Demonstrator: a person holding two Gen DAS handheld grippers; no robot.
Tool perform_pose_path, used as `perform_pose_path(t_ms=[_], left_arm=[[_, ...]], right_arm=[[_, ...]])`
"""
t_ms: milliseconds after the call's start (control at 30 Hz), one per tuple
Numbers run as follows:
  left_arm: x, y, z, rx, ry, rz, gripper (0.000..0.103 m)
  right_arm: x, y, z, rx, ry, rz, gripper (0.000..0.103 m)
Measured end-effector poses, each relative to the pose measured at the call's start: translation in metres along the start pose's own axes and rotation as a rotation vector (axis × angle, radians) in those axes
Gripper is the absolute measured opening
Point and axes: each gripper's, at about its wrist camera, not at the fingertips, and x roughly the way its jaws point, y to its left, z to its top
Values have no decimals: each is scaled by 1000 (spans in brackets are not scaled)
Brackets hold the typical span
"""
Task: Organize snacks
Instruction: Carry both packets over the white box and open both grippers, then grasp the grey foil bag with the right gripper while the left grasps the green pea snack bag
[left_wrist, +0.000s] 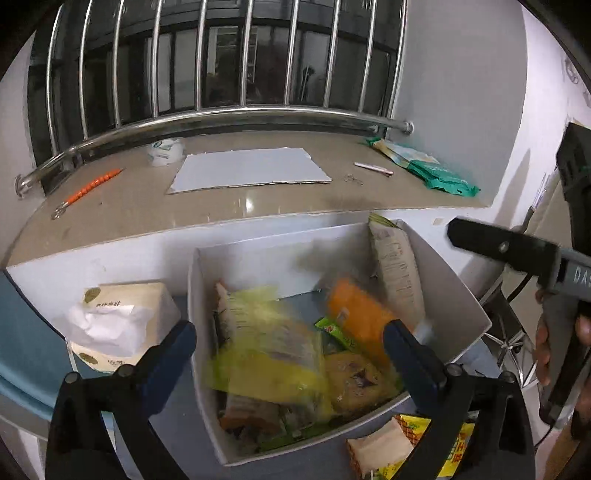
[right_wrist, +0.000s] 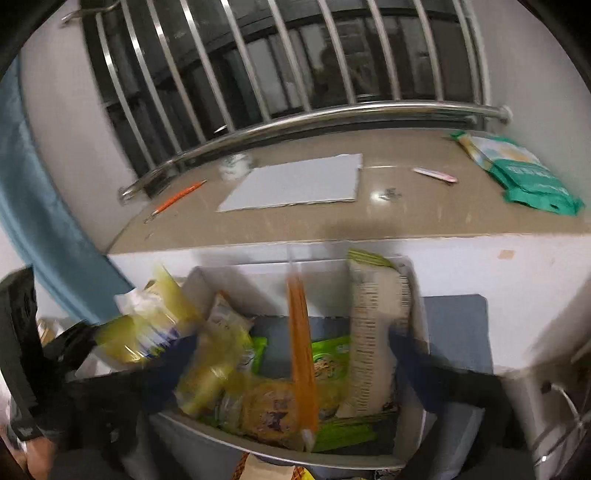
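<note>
A white open box (left_wrist: 454, 280) holds several snack packs: a yellow-green bag (left_wrist: 266, 347), an orange pack (left_wrist: 358, 317), a tall beige pack (left_wrist: 397, 273) against its right wall and a yellow cookie pack (left_wrist: 354, 380). My left gripper (left_wrist: 291, 343) is open just above the box, and the blurred yellow-green bag lies between its fingers, untouched. My right gripper (right_wrist: 291, 358) is open over the same box (right_wrist: 417, 332). The orange pack (right_wrist: 303, 354) appears blurred between its fingers, and the beige pack (right_wrist: 376, 332) stands at right. The right gripper also shows at the right edge of the left wrist view (left_wrist: 517, 251).
A tissue pack (left_wrist: 118, 321) lies left of the box. Yellow and white snack packs (left_wrist: 406, 446) lie in front of it. The brown sill (left_wrist: 258, 206) behind carries a grey sheet (left_wrist: 251, 170), an orange pen (left_wrist: 92, 186) and green packets (left_wrist: 424, 166). Steel bars (left_wrist: 221, 74) rise behind.
</note>
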Motion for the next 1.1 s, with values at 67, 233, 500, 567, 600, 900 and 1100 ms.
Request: perform_pose_path(t_ms=[67,233,500,567,600,900,1100], left_arm=[[-5,3,-6,-6,2,7,103],[-26,-1,-9,20,-38,23,103],[-92,-15,-38,69,-119,27,103],[-111,-18,-53,56,-137,14,103],[-117,-19,-59,50,-145,8,103],[-160,-37,-160,-20,-144,-88,103],[-163,-52,-199,-28,-113,-113,103]], right_arm=[[-9,1,-2,-21,-28,-27,103],[-28,6,-7,-53,-55,-59,103],[-86,16,-32,-108,-141,-40,103],[-109,16,-47,-124,-174,-27,103],[-117,16,-55,-126,-180,-23,103],[-172,-2,-167,-63,-164,13,103],[-170,-23,-230,59,-112,22,103]])
